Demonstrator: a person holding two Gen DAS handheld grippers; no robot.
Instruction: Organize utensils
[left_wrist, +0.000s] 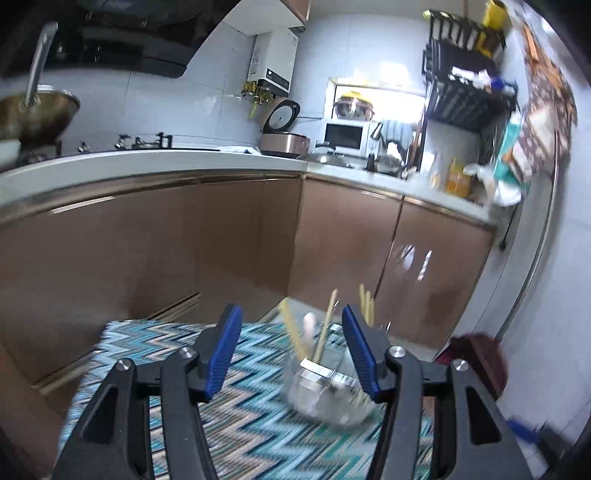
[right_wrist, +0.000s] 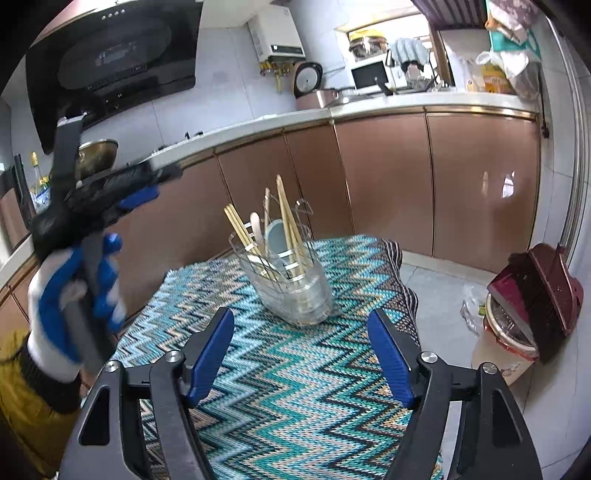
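Note:
A wire utensil holder (right_wrist: 291, 284) stands on a zigzag-patterned cloth (right_wrist: 280, 373) on a small table. It holds several wooden chopsticks (right_wrist: 286, 210), a pale spoon (right_wrist: 257, 229) and a light blue utensil (right_wrist: 277, 238). In the left wrist view the holder (left_wrist: 325, 387) is blurred, just ahead between the fingers and toward the right one. My left gripper (left_wrist: 291, 328) is open and empty; it also shows in the right wrist view (right_wrist: 140, 195), held up at the left by a gloved hand. My right gripper (right_wrist: 301, 328) is open and empty, a little short of the holder.
Brown kitchen cabinets (right_wrist: 388, 177) with a white counter (left_wrist: 155, 158) run behind the table. A wok (left_wrist: 33, 110) sits on the stove at left. A bin with a dark red dustpan (right_wrist: 532, 295) stands on the floor at right.

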